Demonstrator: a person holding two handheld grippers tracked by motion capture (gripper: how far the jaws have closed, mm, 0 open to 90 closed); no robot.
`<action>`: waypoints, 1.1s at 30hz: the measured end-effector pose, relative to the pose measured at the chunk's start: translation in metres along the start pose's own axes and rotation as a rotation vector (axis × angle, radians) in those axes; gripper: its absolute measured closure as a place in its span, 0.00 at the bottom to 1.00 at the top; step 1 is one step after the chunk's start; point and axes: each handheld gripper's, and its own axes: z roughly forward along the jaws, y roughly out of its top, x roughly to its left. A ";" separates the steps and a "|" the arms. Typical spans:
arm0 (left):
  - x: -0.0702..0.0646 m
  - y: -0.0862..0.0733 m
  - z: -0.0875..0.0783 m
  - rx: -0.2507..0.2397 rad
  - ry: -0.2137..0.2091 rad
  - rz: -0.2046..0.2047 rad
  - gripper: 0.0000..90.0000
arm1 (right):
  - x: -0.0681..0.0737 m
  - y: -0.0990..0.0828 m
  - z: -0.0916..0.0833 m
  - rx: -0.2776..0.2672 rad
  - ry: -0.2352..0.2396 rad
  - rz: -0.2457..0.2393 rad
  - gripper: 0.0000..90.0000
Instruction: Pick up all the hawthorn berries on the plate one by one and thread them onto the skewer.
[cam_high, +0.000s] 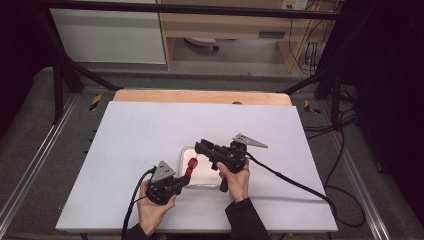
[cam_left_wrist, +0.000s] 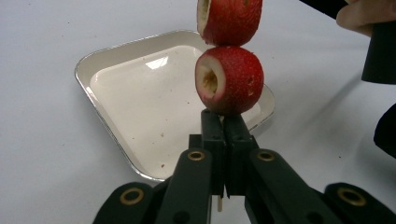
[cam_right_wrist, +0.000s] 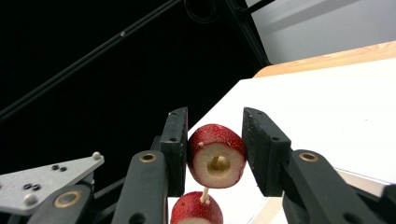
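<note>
Overhead, no brand, label or readable writing shows on anything; a small pale sticker on the wooden shelf unit (cam_high: 272, 34) beyond the table is too blurred to read. A person's two hands hold black grippers over a white table (cam_high: 150, 130) with a strip of bare wood along its far edge. The left gripper (cam_high: 186, 178) has its jaws pressed together on a thin wooden skewer (cam_right_wrist: 204, 195), which stands up from between them. Two red fruits with hollowed, pale cores are threaded on it, the lower fruit (cam_left_wrist: 229, 87) sitting just above the left jaw tips and the upper fruit (cam_right_wrist: 217, 156) just above that. The right gripper (cam_high: 198, 146) reaches in from the right with its jaws on either side of the upper fruit; its left jaw touches the fruit and the right jaw stands slightly off it, so the grip is loose. A shallow white tray (cam_left_wrist: 116, 116) with rounded corners lies on the table under the fruits, bare but for a few red specks. Wide open tabletop lies to the left, right and far side of the tray, and the hands work near the front edge. Around the table run a black frame, grey floor and loose cables at the right.
</note>
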 end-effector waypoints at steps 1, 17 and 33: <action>0.001 0.000 0.000 -0.005 -0.013 -0.013 0.99 | 0.000 -0.002 -0.001 -0.011 0.002 -0.008 0.70; 0.000 -0.001 0.002 -0.003 -0.126 -0.047 0.99 | 0.000 -0.008 -0.003 0.000 0.040 -0.031 0.70; 0.002 0.000 0.001 -0.040 -0.053 -0.001 0.99 | 0.002 -0.002 -0.007 0.043 0.039 -0.074 0.60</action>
